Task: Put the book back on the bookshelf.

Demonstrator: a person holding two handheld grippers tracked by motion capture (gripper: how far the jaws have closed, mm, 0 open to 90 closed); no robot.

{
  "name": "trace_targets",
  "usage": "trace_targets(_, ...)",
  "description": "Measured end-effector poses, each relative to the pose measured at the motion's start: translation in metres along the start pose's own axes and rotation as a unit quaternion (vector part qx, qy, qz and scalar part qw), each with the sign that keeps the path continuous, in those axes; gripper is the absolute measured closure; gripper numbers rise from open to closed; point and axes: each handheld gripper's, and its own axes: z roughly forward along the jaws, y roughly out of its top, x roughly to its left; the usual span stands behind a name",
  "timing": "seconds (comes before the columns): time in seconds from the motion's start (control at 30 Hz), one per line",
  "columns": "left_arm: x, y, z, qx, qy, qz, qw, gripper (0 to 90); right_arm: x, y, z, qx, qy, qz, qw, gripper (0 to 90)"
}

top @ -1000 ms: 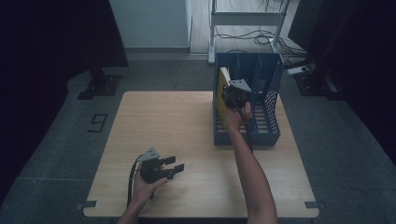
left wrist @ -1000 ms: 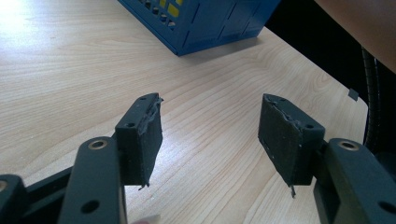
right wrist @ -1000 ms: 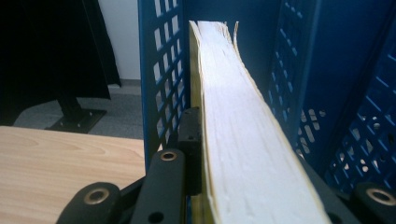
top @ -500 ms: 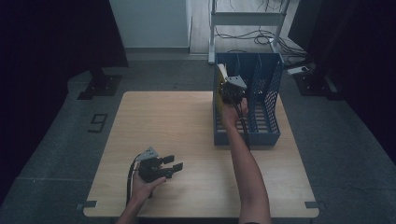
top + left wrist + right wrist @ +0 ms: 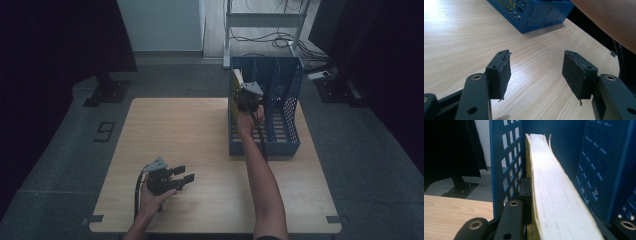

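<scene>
High view: reaching the right gripper [image 5: 248,96] into the leftmost slot of the blue perforated plastic file rack [image 5: 285,135] standing at the right side of the light wooden table [image 5: 195,130], clamping the thick yellow-covered book [image 5: 237,77] that is standing tilted against the rack's left wall. Resting the left gripper [image 5: 182,174] low at the near left of the table, jaws spread, holding nothing. Left gripper view: showing both black pads [image 5: 501,72] well apart over bare wood, rack corner [image 5: 534,12] ahead, forearm [image 5: 609,20] crossing at upper right. Right gripper view: pinching the book's white page edge [image 5: 554,195] between the jaws, inside the rack [image 5: 499,157], just beside its perforated wall.
</scene>
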Motion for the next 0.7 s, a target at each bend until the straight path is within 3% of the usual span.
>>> trace_targets(0.27,-0.001,0.000,-0.001,-0.002,0.000,-0.001,1.0000,39.5,0.004,-0.002,-0.002,-0.003,0.011,-0.021,0.9997,73.5)
trace_targets(0.53,-0.003,0.000,0.001,0.003,0.000,0.002,1.0000,39.5,-0.001,-0.002,-0.012,-0.010,0.031,-0.023,0.9992,66.9)
trace_targets(0.7,-0.005,-0.001,0.004,0.009,0.000,0.005,0.9999,39.5,-0.003,-0.007,-0.017,-0.005,0.041,-0.038,0.9984,59.8)
